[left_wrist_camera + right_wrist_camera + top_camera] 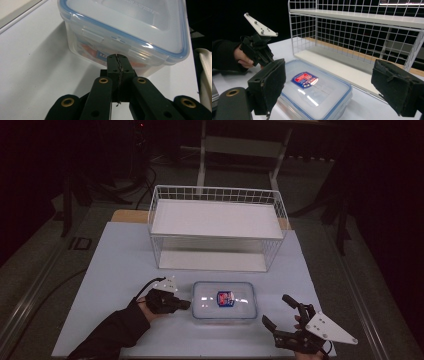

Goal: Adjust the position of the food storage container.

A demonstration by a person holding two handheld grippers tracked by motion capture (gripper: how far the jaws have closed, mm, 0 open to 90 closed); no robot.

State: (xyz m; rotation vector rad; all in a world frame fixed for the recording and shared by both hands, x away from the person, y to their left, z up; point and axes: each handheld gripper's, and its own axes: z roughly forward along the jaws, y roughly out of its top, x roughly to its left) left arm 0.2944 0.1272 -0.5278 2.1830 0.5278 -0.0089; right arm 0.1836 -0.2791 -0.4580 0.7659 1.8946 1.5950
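Pressing my left gripper (pixel 117 58) up to the near side wall of the clear container (pixel 224 300), I keep its jaws clamped together on nothing, their tips right at the plastic below the blue-sealed lid. My right gripper (pixel 281 312) hangs spread wide, apart from the box, which lies ahead of it between the two pads. A red and blue label (pixel 305 79) sits on the lid; its writing is too small to read. Beyond the box stands the white wire rack (pixel 217 227).

clear box (pixel 224 301), blue-rimmed lid, red-blue label (pixel 226 298) | white wire rack (pixel 218 227)
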